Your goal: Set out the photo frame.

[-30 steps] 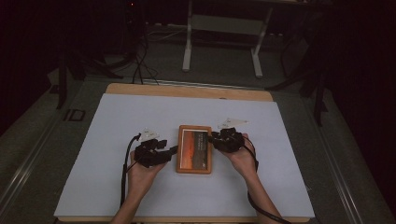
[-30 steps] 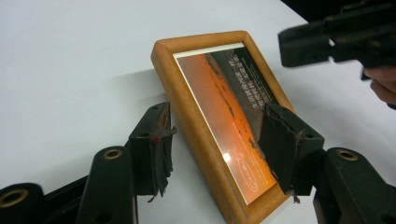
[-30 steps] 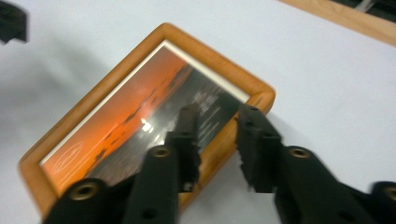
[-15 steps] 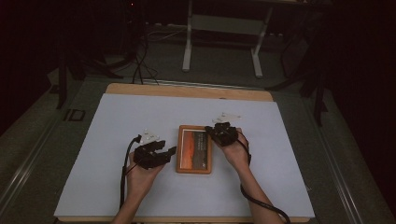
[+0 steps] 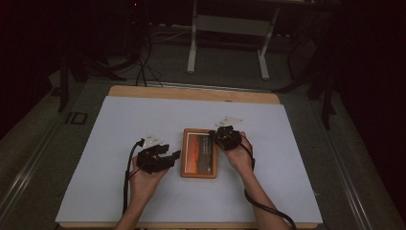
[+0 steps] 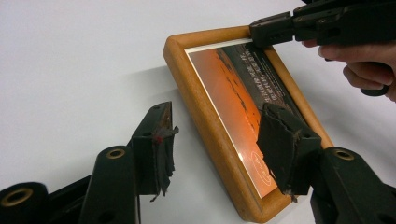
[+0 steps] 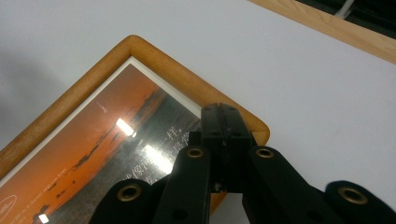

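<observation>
A wooden picture frame (image 5: 198, 154) with an orange sunset print lies flat on the white table top (image 5: 119, 120). My left gripper (image 5: 173, 155) is open at the frame's left side. In the left gripper view it (image 6: 219, 140) straddles the frame's (image 6: 187, 74) near left rail, one pad on the table and one over the print. My right gripper (image 5: 214, 136) is shut, with its tip over the frame's far right corner. In the right gripper view its closed jaws (image 7: 226, 116) hold nothing and rest at the wooden corner (image 7: 154, 60). It (image 6: 261, 32) also appears in the left gripper view.
The table's wooden far edge (image 5: 191, 93) borders the white top. A metal stand (image 5: 227, 26) and cables (image 5: 143, 67) sit on the dark floor behind. Bare white surface extends left, right and behind the frame.
My right gripper has moved left and slightly away, onto the frame's far right corner. The left gripper has barely shifted and stays open at the frame's left side.
</observation>
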Motion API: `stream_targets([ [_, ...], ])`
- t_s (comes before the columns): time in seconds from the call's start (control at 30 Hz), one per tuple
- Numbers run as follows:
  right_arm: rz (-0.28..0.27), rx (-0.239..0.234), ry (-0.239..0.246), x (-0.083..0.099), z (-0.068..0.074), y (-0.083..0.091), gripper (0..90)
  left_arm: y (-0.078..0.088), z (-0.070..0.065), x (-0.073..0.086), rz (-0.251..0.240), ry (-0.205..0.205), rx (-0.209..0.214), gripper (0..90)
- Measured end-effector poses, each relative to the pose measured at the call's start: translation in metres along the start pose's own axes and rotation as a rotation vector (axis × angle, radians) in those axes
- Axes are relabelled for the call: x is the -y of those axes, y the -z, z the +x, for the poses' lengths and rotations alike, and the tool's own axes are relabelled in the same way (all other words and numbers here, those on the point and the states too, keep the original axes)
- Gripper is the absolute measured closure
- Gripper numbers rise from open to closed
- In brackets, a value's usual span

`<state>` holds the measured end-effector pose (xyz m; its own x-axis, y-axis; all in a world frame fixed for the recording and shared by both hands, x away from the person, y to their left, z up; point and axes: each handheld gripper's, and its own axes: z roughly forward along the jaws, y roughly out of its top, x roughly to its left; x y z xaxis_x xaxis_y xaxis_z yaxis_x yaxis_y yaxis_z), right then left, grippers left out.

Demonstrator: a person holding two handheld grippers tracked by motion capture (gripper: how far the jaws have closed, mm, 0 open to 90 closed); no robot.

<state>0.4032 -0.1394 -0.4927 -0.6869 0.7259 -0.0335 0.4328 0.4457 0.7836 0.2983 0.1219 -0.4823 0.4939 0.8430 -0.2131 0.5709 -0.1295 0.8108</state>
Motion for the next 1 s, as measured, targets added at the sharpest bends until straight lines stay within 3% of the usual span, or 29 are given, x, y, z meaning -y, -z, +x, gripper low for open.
stream_targets([
  [0.47, 0.009, 0.014, -0.032, 0.006, -0.008, -0.001, 90.0, 0.0, 0.001, 0.0, 0.002, 0.007, -0.001, 45.6],
  [0.67, 0.022, 0.017, -0.069, 0.014, -0.017, -0.003, 90.0, -0.001, 0.0, 0.0, 0.007, 0.007, 0.002, 45.6],
  [1.0, 0.064, 0.011, -0.087, 0.019, -0.026, -0.008, 90.0, -0.001, -0.002, 0.0, -0.012, 0.02, 0.057, 44.6],
])
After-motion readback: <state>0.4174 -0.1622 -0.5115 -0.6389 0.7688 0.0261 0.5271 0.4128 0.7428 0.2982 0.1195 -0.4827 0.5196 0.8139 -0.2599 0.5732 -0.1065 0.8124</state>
